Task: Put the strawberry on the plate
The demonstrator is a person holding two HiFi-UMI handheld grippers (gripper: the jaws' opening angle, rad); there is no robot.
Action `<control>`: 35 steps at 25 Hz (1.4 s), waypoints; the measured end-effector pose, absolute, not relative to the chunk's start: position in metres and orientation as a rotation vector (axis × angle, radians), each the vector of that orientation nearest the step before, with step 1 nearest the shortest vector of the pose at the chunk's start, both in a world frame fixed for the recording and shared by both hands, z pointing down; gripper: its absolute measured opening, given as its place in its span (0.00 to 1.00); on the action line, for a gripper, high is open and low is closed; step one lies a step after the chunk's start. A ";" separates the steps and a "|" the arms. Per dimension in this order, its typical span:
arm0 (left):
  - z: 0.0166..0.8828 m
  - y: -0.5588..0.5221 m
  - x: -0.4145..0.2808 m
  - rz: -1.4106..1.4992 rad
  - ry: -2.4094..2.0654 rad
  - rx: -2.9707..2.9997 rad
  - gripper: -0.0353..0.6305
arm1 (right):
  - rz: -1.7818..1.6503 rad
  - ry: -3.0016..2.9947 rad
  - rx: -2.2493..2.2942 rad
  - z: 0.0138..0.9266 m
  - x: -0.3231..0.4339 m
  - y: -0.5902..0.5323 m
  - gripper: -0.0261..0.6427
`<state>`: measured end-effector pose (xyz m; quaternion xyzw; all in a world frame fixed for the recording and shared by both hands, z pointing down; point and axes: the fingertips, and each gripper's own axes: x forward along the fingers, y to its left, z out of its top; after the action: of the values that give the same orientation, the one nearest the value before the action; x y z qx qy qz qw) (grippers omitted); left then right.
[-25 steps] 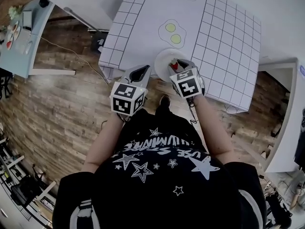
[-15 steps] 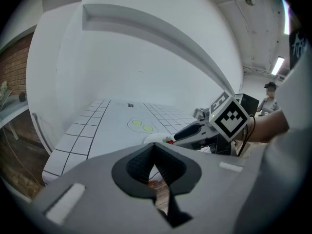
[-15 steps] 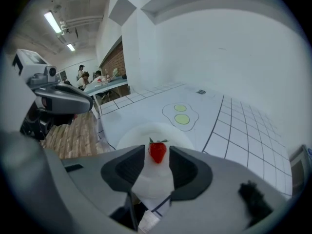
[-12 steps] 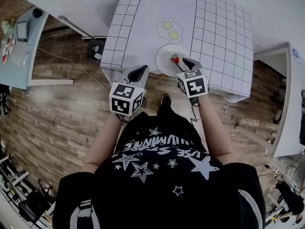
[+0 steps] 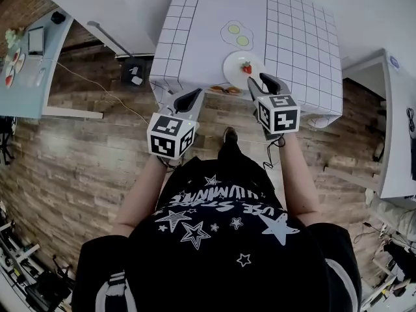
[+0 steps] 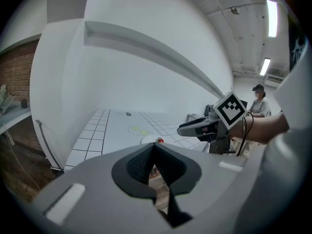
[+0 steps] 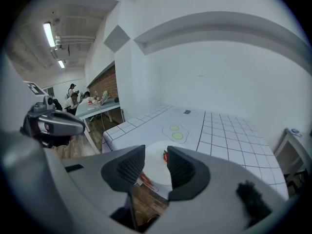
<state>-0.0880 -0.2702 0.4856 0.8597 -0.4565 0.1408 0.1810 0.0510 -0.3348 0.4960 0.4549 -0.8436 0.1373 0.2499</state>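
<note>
Strawberry [image 5: 246, 68], small and red, lies on round white plate [image 5: 232, 63] at the gridded surface's [image 5: 214, 12] front edge, task apparently done: right tool [image 5: 259, 81] hangs empty, jaws apart; left tool [image 5: 188, 98] closed, idle.

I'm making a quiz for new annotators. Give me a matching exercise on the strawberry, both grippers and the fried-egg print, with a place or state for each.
1 strawberry
2 left gripper
3 right gripper
4 fried-egg print

A jaws apart, nothing between them
B on the plate
C jaws together
D flat on the tablecloth

Pairs: 1-B, 2-C, 3-A, 4-D
</note>
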 end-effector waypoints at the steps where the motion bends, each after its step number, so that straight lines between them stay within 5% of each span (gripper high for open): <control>1: 0.479 -0.277 -0.090 0.396 -1.285 2.423 0.07 | 0.381 -2.292 1.243 0.488 0.053 -0.341 0.26; 18: 0.438 -0.218 -0.105 0.266 -1.192 2.516 0.07 | 0.343 -2.308 1.388 0.431 0.045 -0.255 0.08; 35: 0.430 -0.175 -0.102 0.251 -1.124 2.582 0.07 | 0.419 -2.322 1.480 0.428 0.055 -0.187 0.06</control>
<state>-0.1019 -0.1751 0.4299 0.9021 -0.3925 0.0875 0.1565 0.0553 -0.1873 0.4276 0.5230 -0.8205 0.1479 0.1771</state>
